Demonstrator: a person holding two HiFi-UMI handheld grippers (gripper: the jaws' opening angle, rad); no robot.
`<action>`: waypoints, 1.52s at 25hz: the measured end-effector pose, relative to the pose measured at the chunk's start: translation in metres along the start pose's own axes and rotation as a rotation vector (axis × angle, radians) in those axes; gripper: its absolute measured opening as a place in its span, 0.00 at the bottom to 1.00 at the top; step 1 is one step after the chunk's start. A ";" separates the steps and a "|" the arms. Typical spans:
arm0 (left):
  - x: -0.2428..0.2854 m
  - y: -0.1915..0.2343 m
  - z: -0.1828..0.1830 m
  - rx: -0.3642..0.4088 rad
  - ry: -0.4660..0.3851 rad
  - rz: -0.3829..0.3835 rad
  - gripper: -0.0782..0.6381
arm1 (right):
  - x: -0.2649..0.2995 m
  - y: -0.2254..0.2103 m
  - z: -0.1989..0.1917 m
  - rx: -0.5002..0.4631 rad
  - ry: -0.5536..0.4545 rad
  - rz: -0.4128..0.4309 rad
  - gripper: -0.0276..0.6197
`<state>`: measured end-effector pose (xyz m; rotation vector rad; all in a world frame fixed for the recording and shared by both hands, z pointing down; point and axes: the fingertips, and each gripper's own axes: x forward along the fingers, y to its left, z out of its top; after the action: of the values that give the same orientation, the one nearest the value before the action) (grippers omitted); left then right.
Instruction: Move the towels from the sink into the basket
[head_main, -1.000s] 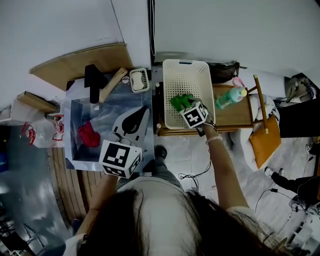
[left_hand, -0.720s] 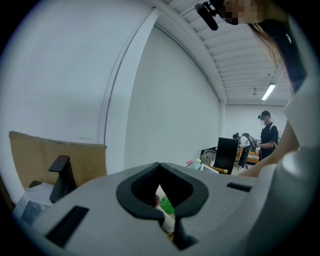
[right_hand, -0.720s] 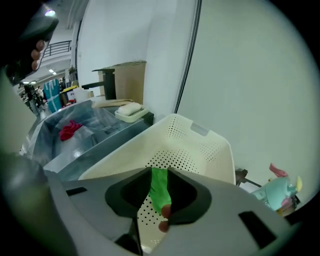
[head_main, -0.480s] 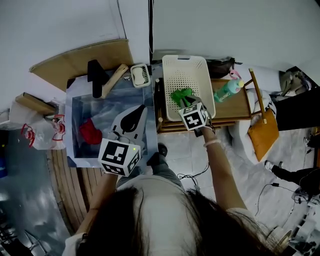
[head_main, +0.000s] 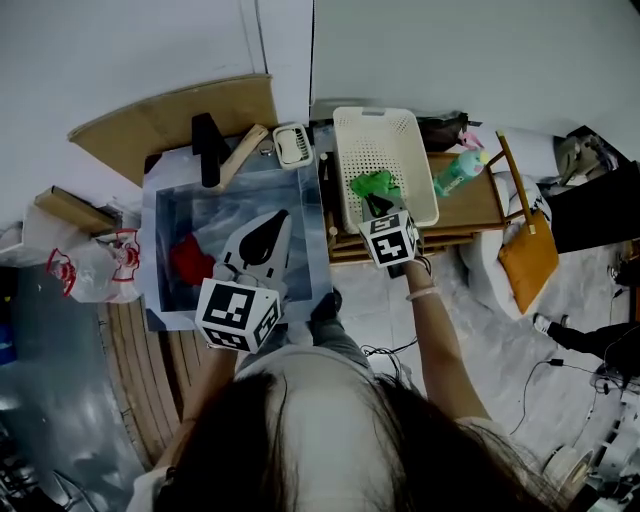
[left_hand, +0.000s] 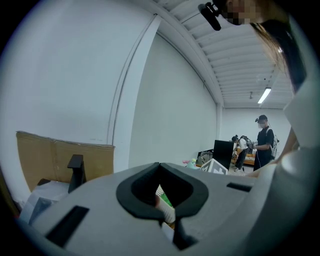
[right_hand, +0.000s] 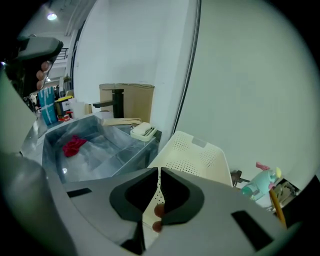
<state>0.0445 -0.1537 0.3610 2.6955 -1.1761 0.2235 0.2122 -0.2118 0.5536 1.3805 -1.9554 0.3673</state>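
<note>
The right claw (right_hand: 159, 175) has just been closed on nothing and drawn back from the green towel (head_main: 375, 185), now left in the basket (head_main: 385, 122), while the red towel (head_main: 190, 262) is still left in the sink (head_main: 160, 205) near the closed, empty left claw (head_main: 278, 220).

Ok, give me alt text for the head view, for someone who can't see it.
Seen from above, a person holds the right claw, just closed on nothing, over the white basket beside the green towel lying in it. The left claw hangs over the steel sink, where a red towel lies.
</note>
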 end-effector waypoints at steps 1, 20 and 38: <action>-0.004 0.002 0.000 0.000 -0.002 -0.001 0.12 | -0.003 0.003 0.002 0.001 -0.008 -0.009 0.10; -0.091 0.055 0.000 0.002 -0.049 0.027 0.12 | -0.042 0.103 0.044 0.034 -0.107 -0.031 0.08; -0.166 0.115 -0.020 -0.025 -0.063 0.092 0.12 | -0.042 0.198 0.076 -0.041 -0.166 0.023 0.09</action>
<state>-0.1532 -0.1079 0.3580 2.6480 -1.3137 0.1377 0.0112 -0.1493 0.5028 1.4016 -2.1022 0.2275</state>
